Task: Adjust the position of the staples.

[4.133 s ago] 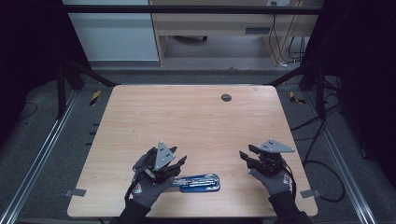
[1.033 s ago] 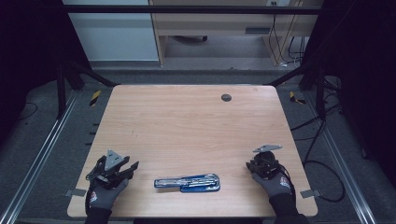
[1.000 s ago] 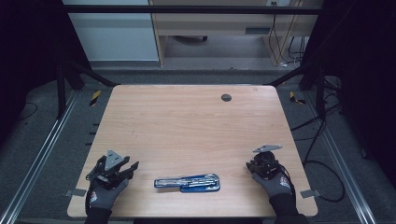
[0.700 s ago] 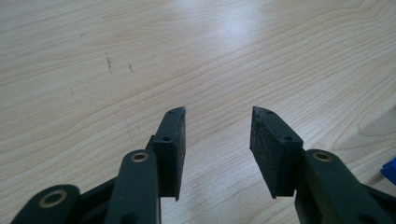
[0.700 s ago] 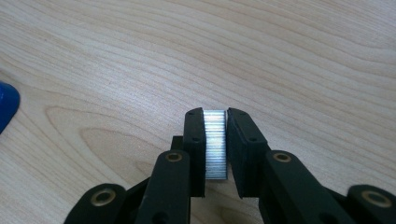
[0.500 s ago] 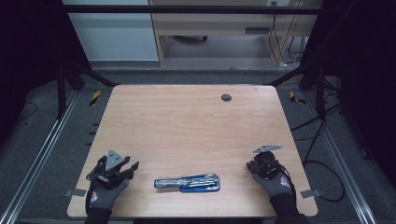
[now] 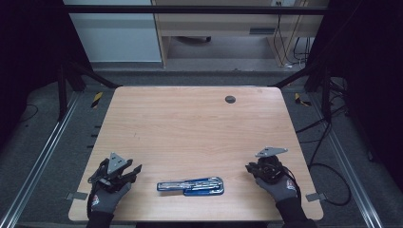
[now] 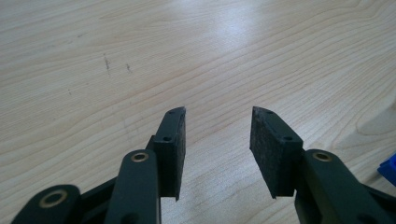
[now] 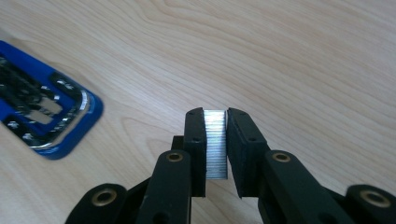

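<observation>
At the near edge of the worktop point(image 7: 190, 128), the two gloved hands are resting, one at each side. The left tongs point(image 8: 217, 140) are standing open, with nothing between the pads, and they are hovering just over the bare wood. In the high view the left tongs point(image 7: 135, 169) are pointing toward the stapler point(image 7: 191, 185), but they are well apart from it.

The right tongs point(image 9: 215, 140) are closing on a strip of staples point(image 9: 215, 144); the jaws have just been closing, and both pads are now pressing on the strip's flat sides. The strip is standing on edge between the pads, silver and ribbed. In the high view the right tongs point(image 7: 251, 169) are sitting near the right edge of the worktop, a little way to the right of the stapler.

The stapler is lying flat between the two hands, close to the near edge. It is blue, and it is lying opened out, so its metal inside is facing up. In the right gripper view, one rounded end of the stapler point(image 9: 46, 116) is showing to the left of the tongs, not touching them.

Farther away, a small dark round hole point(image 7: 230, 99) is sitting near the far edge of the worktop.
</observation>
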